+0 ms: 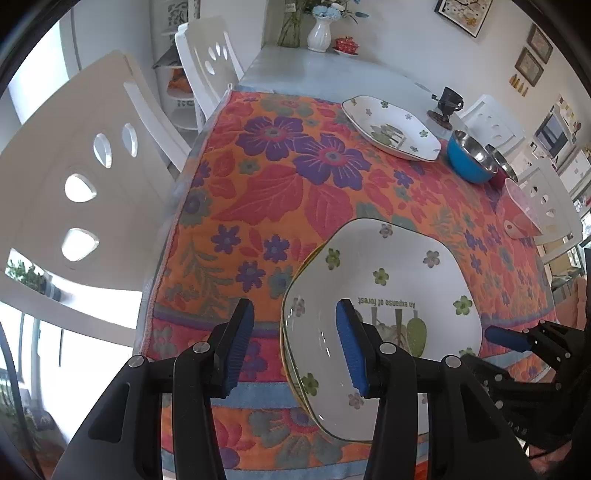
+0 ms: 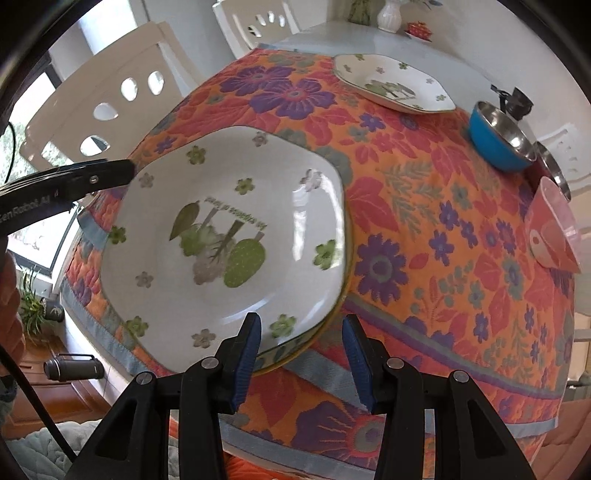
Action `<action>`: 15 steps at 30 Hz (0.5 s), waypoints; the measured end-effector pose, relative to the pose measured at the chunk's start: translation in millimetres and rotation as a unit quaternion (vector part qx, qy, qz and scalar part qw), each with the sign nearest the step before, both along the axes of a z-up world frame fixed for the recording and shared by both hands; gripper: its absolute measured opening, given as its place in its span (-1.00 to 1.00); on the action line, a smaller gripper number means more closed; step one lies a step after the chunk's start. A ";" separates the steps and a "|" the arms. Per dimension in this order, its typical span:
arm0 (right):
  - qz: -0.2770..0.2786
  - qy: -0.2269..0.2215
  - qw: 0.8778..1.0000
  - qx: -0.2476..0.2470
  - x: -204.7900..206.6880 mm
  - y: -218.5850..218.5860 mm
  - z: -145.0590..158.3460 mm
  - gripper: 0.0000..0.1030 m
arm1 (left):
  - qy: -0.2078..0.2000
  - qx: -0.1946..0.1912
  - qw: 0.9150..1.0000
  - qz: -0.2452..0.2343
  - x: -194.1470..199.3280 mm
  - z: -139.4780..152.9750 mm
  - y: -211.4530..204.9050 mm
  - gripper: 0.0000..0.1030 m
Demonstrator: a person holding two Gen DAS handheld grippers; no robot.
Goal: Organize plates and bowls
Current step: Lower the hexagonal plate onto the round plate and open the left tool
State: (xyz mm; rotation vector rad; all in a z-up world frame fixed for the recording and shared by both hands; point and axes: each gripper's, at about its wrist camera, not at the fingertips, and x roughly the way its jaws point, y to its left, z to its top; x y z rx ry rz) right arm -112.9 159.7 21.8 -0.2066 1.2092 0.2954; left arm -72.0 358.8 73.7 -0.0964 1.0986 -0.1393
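A white floral plate lies on top of another plate with a yellow rim at the near edge of the flowered tablecloth; it also shows in the right wrist view. My left gripper is open, its right finger over the plate's left rim. My right gripper is open at the plate's right near corner; its blue tip shows in the left wrist view. A second floral plate lies far off. A blue steel bowl, another steel bowl and a pink bowl sit at the right.
White chairs stand along the table's left side. A black cup, a white vase and a small red dish stand on the bare far end of the table. A black flask lies on the floor at left.
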 end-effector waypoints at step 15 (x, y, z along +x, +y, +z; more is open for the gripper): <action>-0.024 0.033 0.999 0.027 28.8 1.8 -0.1 -0.02 | 0.067 -0.022 0.997 -0.020 -0.9 -18.4 -18.8 -0.05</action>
